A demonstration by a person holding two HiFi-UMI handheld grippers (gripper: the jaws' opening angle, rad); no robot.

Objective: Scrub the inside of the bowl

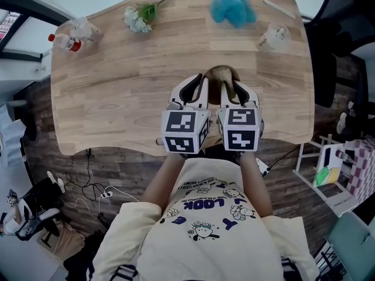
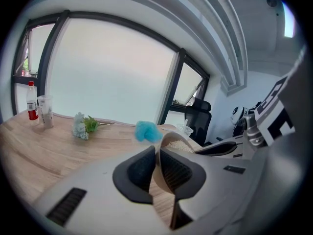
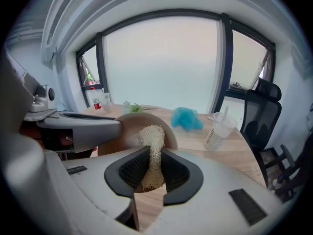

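Note:
A tan bowl [image 1: 221, 74] is held tilted over the wooden table [image 1: 117, 86] near its front edge. My left gripper [image 1: 201, 85] is shut on the bowl's rim [image 2: 158, 173], with the wall pinched between its black pads [image 2: 139, 168]. My right gripper [image 1: 229, 86] is shut on a pale loofah scrubber [image 3: 151, 151]. The scrubber's upper end stands up against the inside of the bowl [image 3: 124, 129]. In the left gripper view the loofah [image 2: 183, 145] shows inside the bowl's opening. The left gripper [image 3: 85, 126] also shows at the left of the right gripper view.
At the back of the table lie a blue fluffy puff [image 1: 232, 6], a small flower bunch [image 1: 139, 16], a red-labelled bottle [image 1: 63, 41] and a lidded plastic cup [image 1: 275, 37]. A black office chair [image 3: 264, 116] stands to the right.

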